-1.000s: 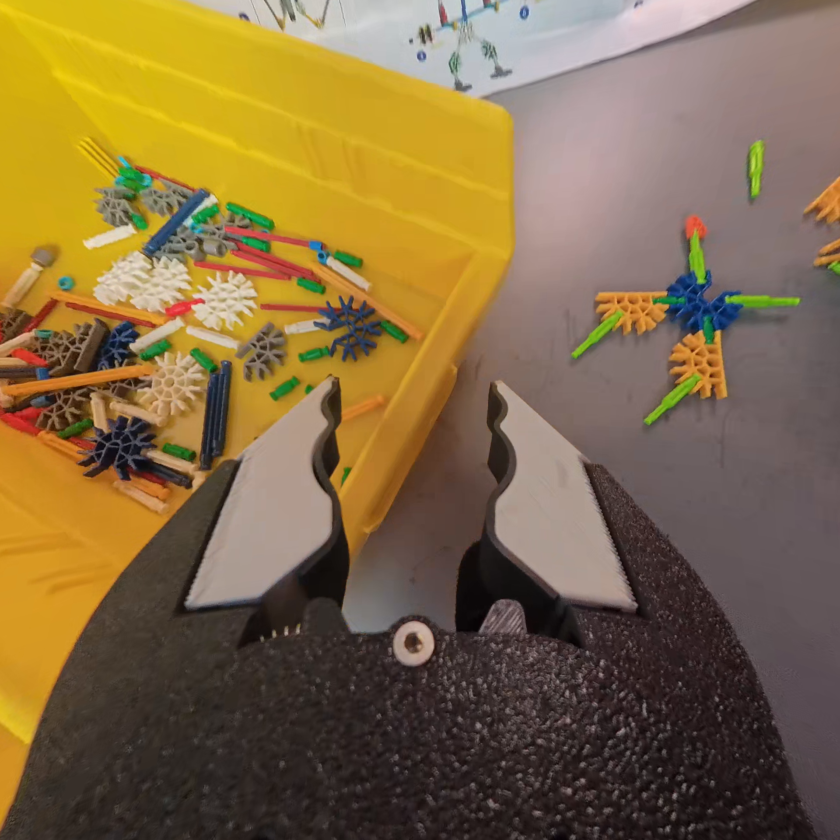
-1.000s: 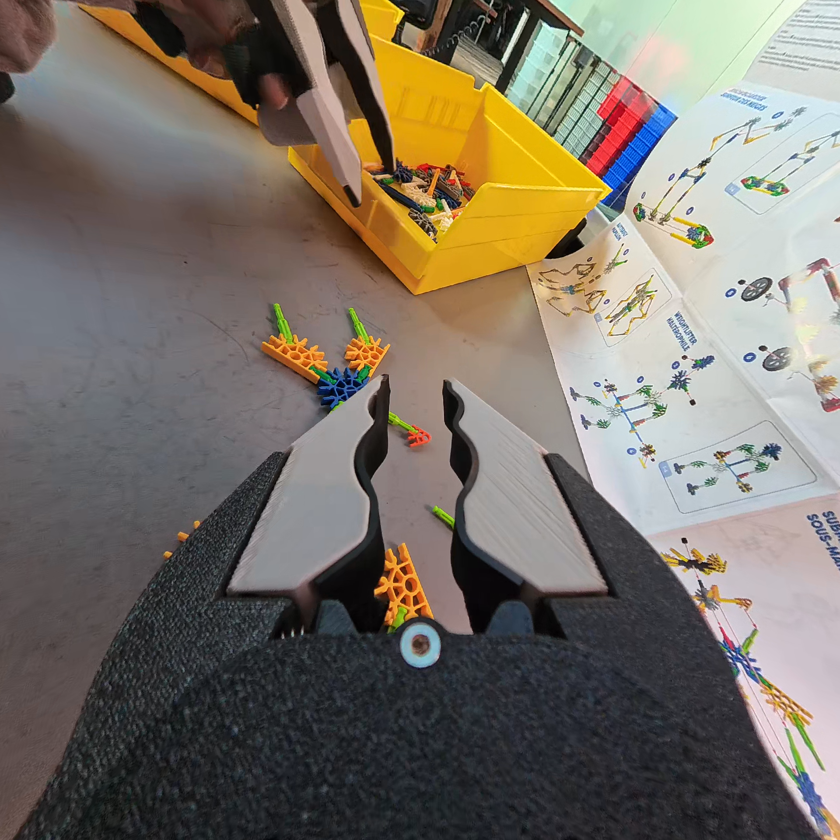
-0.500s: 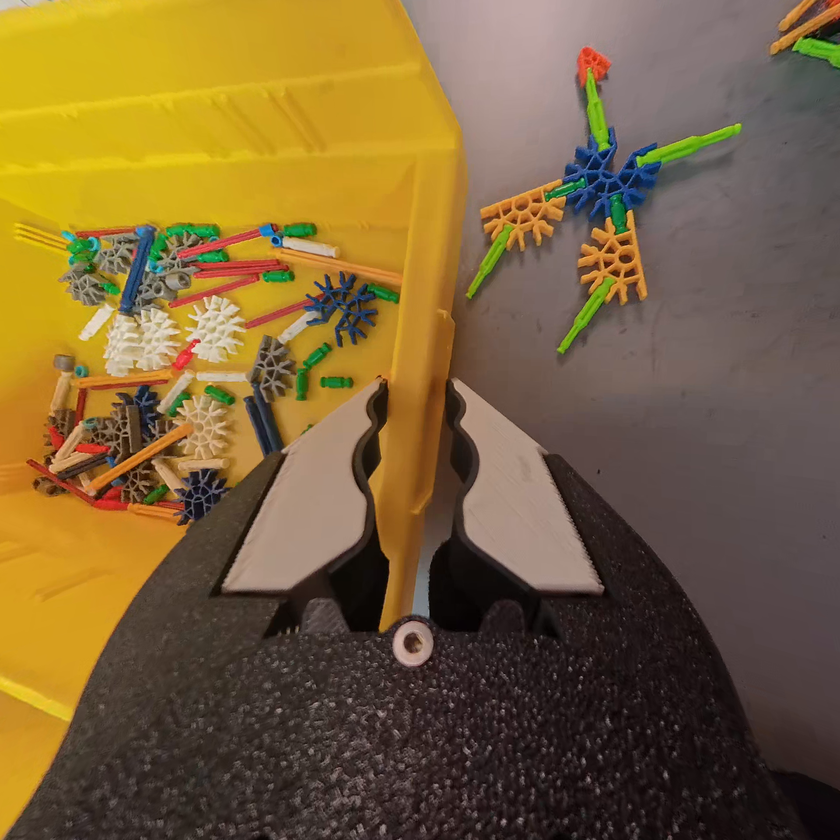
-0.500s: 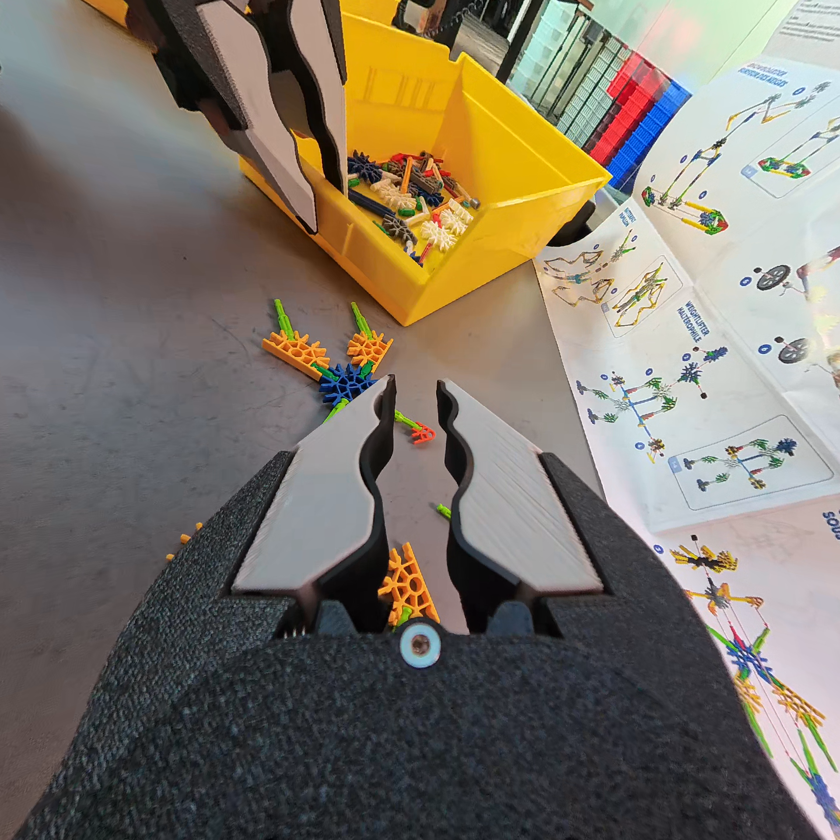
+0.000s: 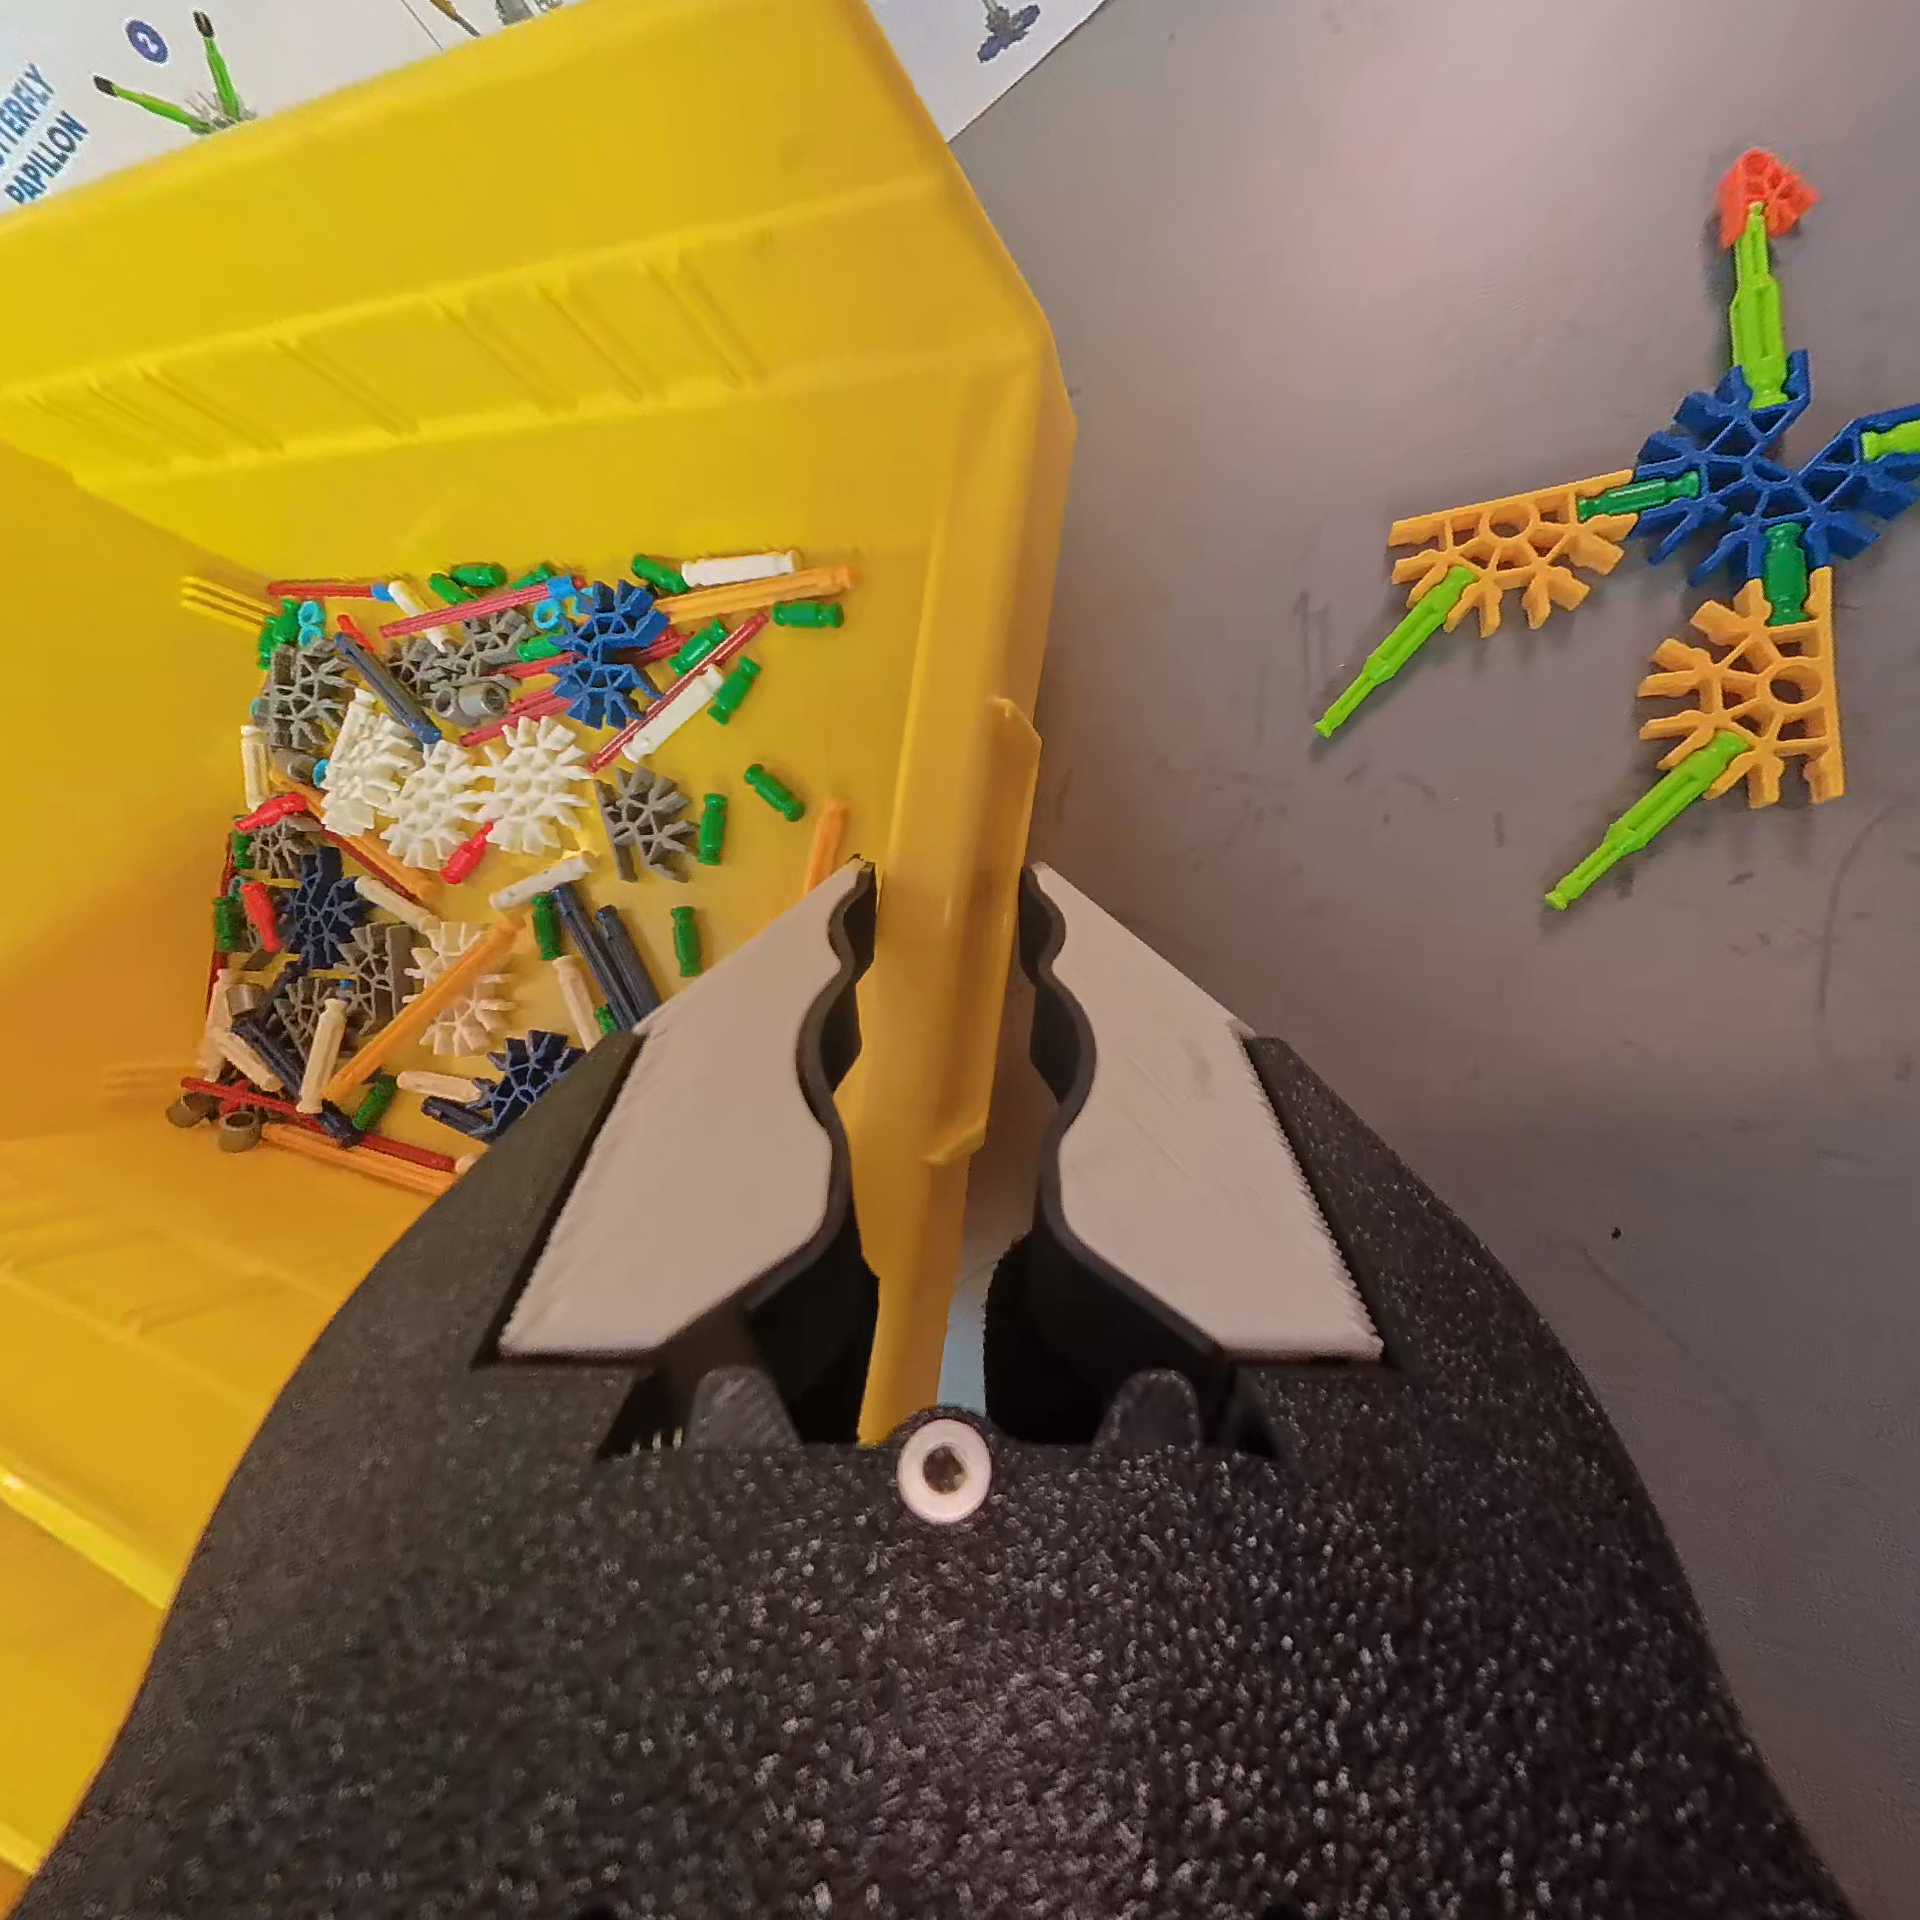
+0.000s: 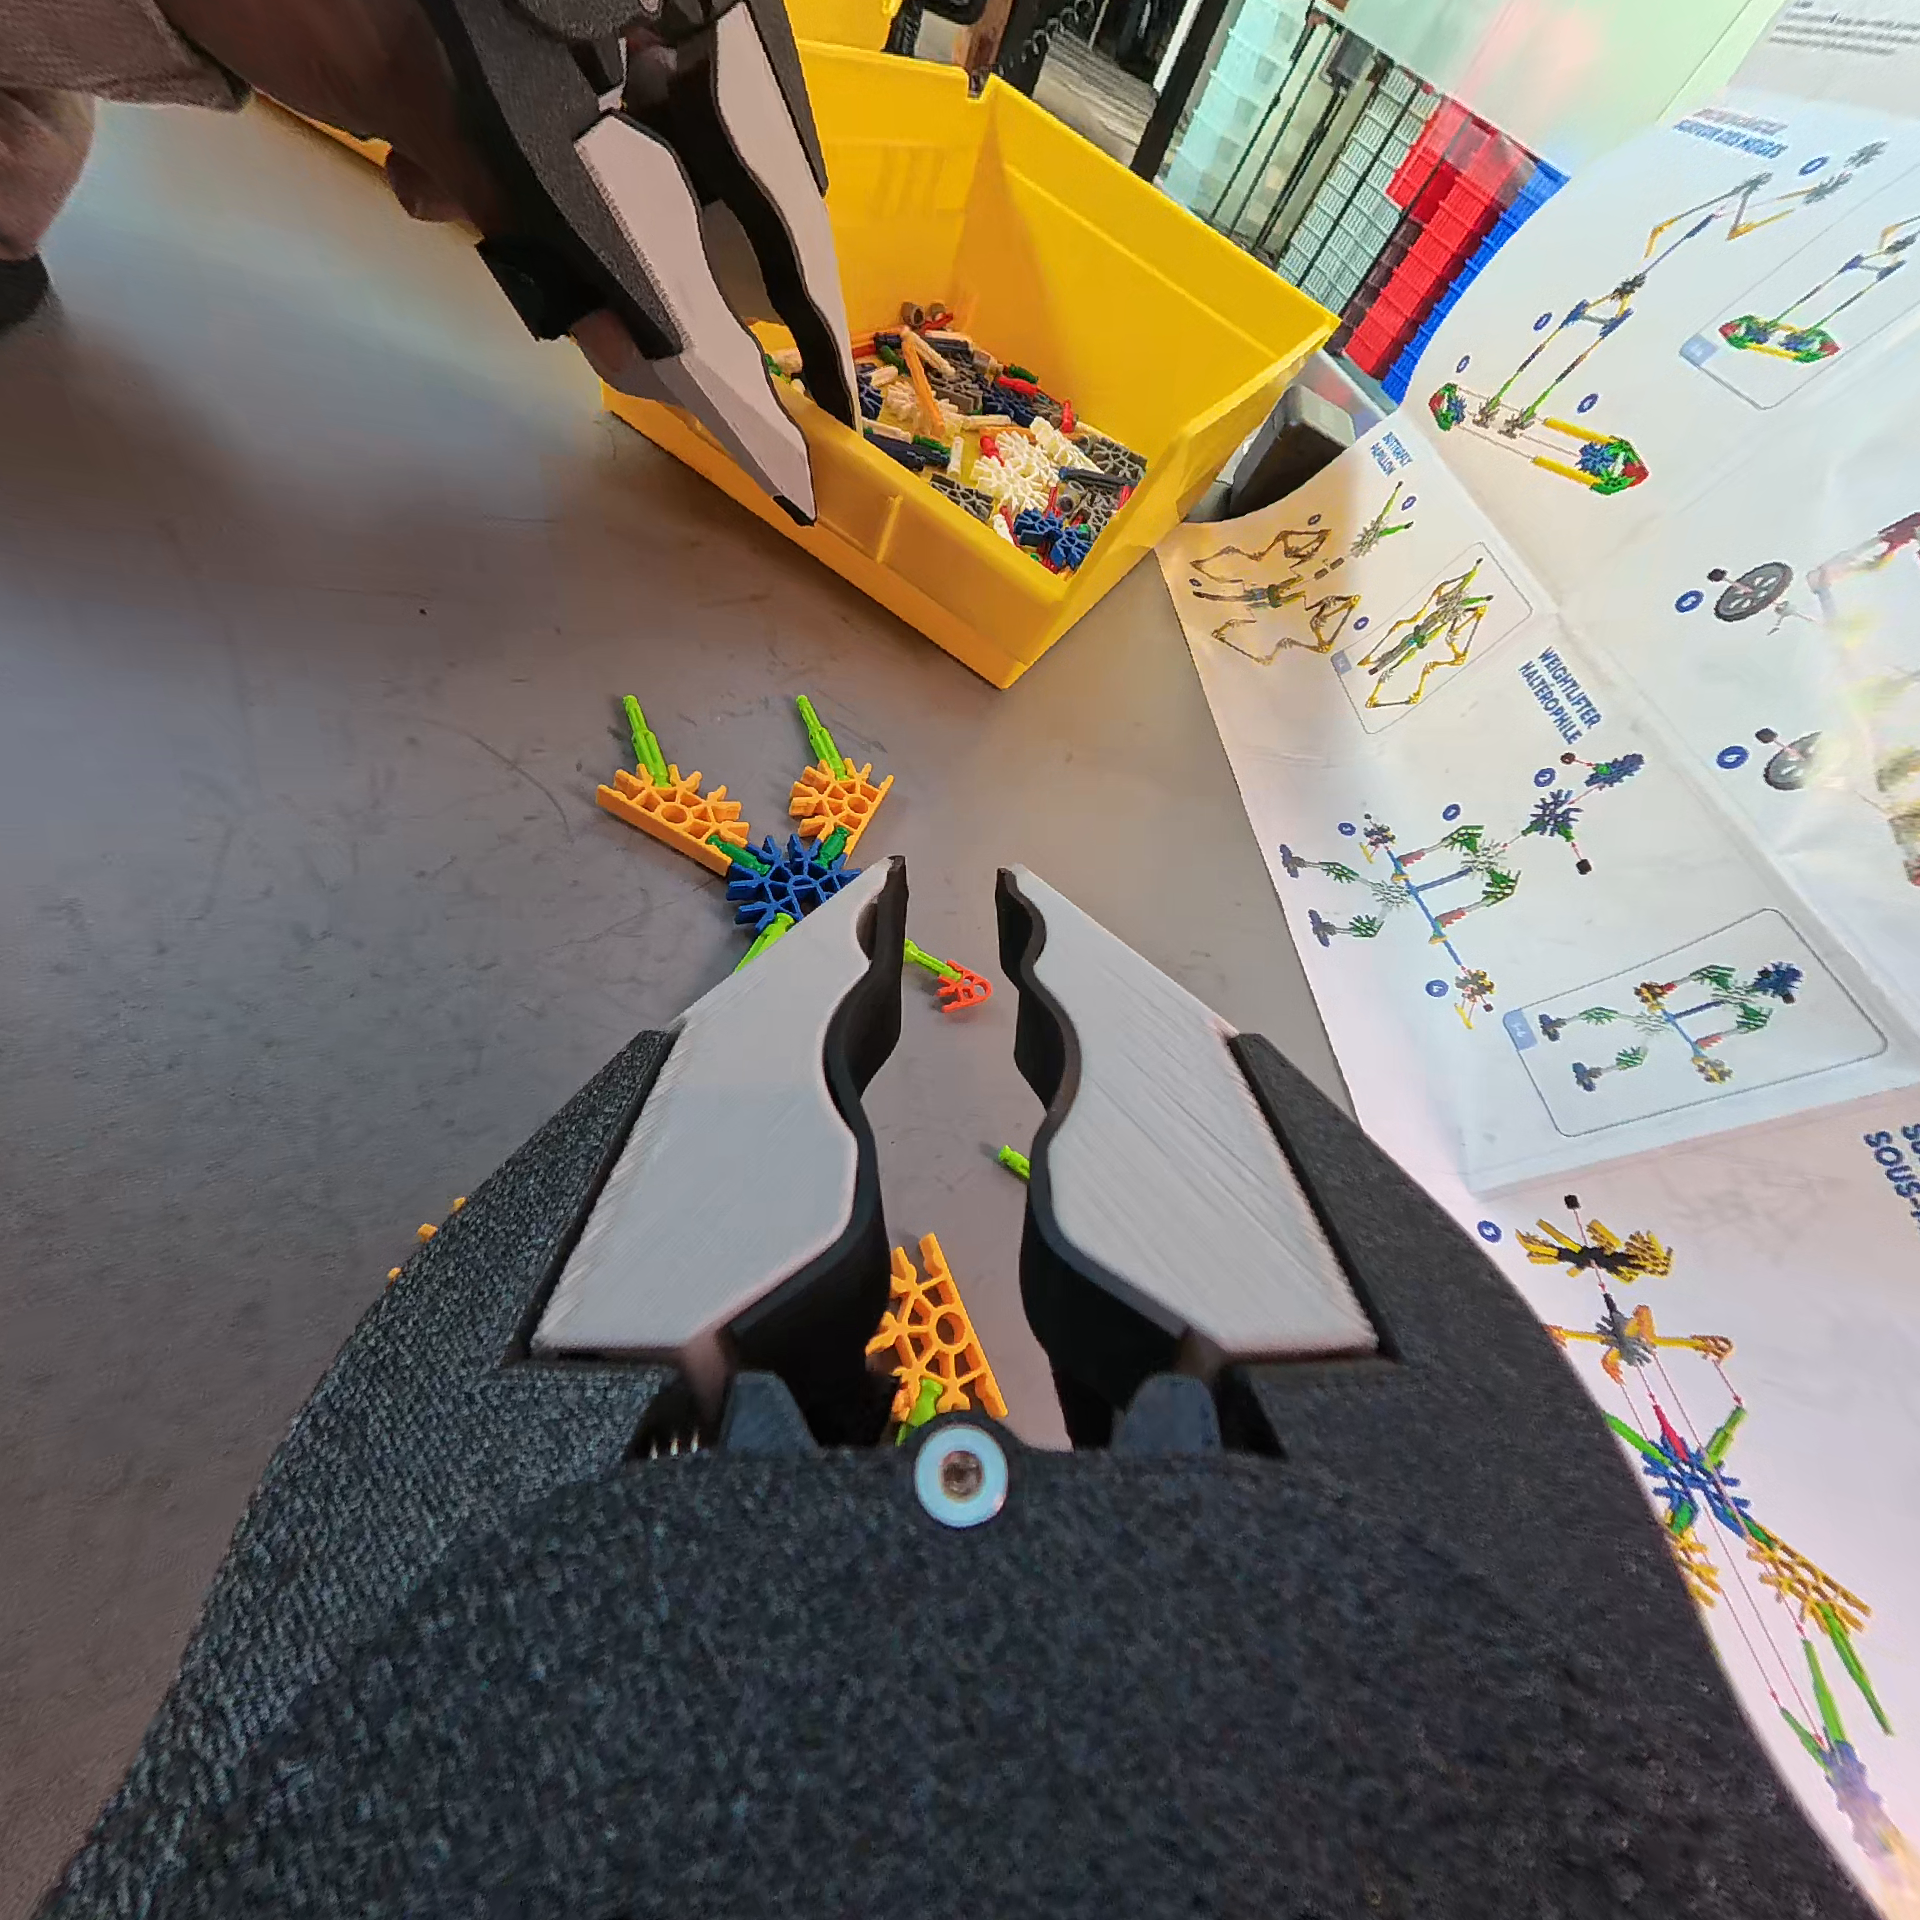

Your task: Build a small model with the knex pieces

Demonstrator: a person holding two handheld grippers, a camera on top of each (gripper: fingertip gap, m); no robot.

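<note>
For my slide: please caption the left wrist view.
Left gripper straddles yellow bin wall; toy model beside.

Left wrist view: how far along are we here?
Done: a partial model lies assembled, a blue hub with two orange fans and green rods. In hand: the left tongs look closed on the bin wall, one finger inside. The right tongs are open and empty above an orange piece. Left: many loose parts lie in the bin.
</note>
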